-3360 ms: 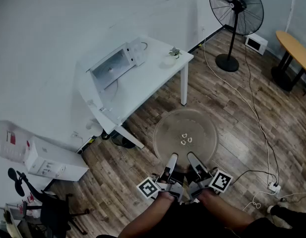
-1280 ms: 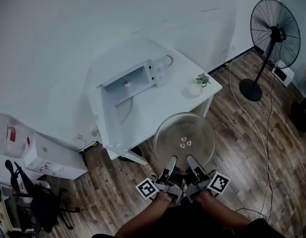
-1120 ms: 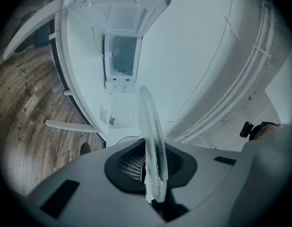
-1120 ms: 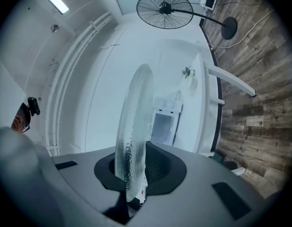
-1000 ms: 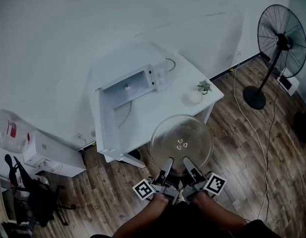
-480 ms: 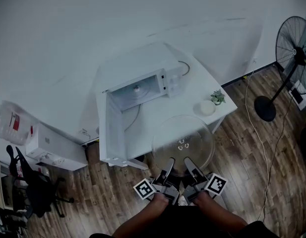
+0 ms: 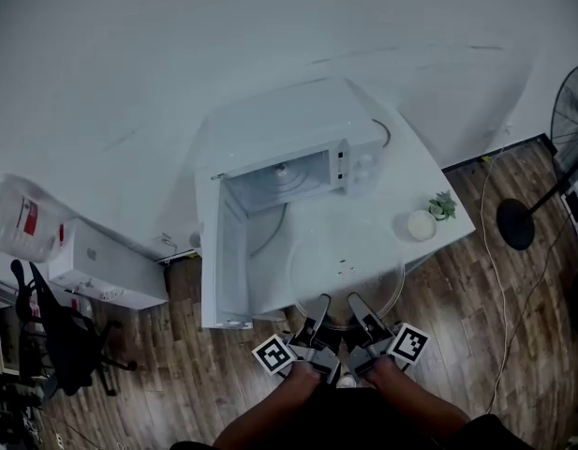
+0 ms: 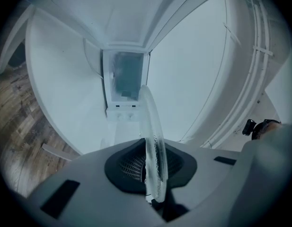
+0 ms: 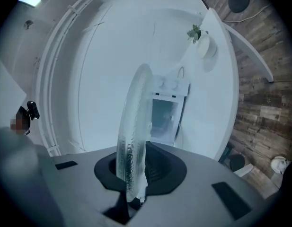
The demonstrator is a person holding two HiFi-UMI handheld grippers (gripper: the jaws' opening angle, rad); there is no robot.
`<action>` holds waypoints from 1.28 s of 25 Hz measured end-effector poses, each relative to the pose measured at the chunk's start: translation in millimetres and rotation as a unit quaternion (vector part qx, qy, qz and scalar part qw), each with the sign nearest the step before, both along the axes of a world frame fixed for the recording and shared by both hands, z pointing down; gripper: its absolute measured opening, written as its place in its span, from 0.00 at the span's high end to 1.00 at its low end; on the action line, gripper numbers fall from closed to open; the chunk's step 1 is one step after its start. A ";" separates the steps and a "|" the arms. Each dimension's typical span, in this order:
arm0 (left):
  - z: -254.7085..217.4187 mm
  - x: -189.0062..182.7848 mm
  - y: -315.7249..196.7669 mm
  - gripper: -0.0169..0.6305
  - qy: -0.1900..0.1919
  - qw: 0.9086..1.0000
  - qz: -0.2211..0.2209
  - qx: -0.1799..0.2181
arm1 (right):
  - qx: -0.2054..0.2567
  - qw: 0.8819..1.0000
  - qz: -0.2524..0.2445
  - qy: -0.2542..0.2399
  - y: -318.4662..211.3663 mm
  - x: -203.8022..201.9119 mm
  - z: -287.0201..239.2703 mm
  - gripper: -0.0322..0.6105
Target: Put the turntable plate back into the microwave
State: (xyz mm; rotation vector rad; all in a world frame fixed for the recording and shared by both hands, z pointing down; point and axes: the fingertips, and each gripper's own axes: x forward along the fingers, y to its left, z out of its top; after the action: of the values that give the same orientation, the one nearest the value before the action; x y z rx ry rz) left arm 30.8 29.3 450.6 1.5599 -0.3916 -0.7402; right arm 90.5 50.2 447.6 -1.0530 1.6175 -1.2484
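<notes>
The clear glass turntable plate (image 7: 348, 272) hangs level over the front edge of the white table (image 7: 401, 172). My left gripper (image 7: 318, 313) and right gripper (image 7: 361, 311) are both shut on its near rim, side by side. The white microwave (image 7: 287, 143) stands on the table beyond the plate, its door (image 7: 221, 262) swung open to the left and its cavity showing. In the left gripper view the plate (image 8: 153, 136) runs edge-on between the pads (image 8: 129, 164), with the microwave (image 8: 124, 82) ahead. The right gripper view shows the same plate (image 9: 134, 136) clamped and the microwave (image 9: 165, 113) behind it.
A small potted plant (image 7: 444, 204) and a white bowl (image 7: 420, 225) sit on the table's right end. A standing fan (image 7: 571, 111) is at the right, cables (image 7: 499, 279) trail on the wood floor. A white box (image 7: 111, 265), water jug (image 7: 17, 216) and office chair (image 7: 54, 345) are at the left.
Both grippers have carried the plate toward the table; it now hangs over the table's front edge, and the open microwave is nearer. The grip on the rim is unchanged.
</notes>
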 end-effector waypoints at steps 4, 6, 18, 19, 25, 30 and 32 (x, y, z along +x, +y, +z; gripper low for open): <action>4.9 -8.0 -31.4 0.89 0.000 1.000 -0.011 -0.012 | -0.010 1.000 -0.012 -0.003 -32.9 -8.2 6.2 0.86; 6.7 -12.3 -45.1 0.89 0.001 1.000 -0.018 -0.016 | -0.015 1.000 -0.019 0.000 -47.3 -12.3 8.8 0.86; 24.2 -15.3 -117.7 0.89 -0.013 0.997 -0.067 -0.035 | -0.026 0.998 -0.062 0.014 -127.1 -15.2 25.4 0.85; 26.8 -14.4 -124.6 0.89 -0.016 0.997 -0.073 -0.035 | -0.028 0.997 -0.067 0.015 -134.4 -13.8 28.4 0.85; 37.4 -9.5 -159.1 0.89 -0.011 0.992 -0.115 -0.048 | -0.037 0.993 -0.111 0.006 -174.5 -8.8 39.3 0.86; 44.9 -12.3 -183.3 0.89 -0.016 0.986 -0.156 -0.048 | -0.050 0.988 -0.146 0.012 -202.6 -9.6 47.9 0.86; 48.1 -12.5 -194.3 0.89 -0.013 0.984 -0.170 -0.048 | -0.050 0.986 -0.160 0.014 -215.2 -10.3 50.6 0.86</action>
State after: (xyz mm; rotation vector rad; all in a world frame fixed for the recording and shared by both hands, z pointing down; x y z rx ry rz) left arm 18.3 -165.0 498.7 1.4297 -0.7143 -0.9485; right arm 80.2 -165.0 498.1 -0.8958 1.8139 -1.5442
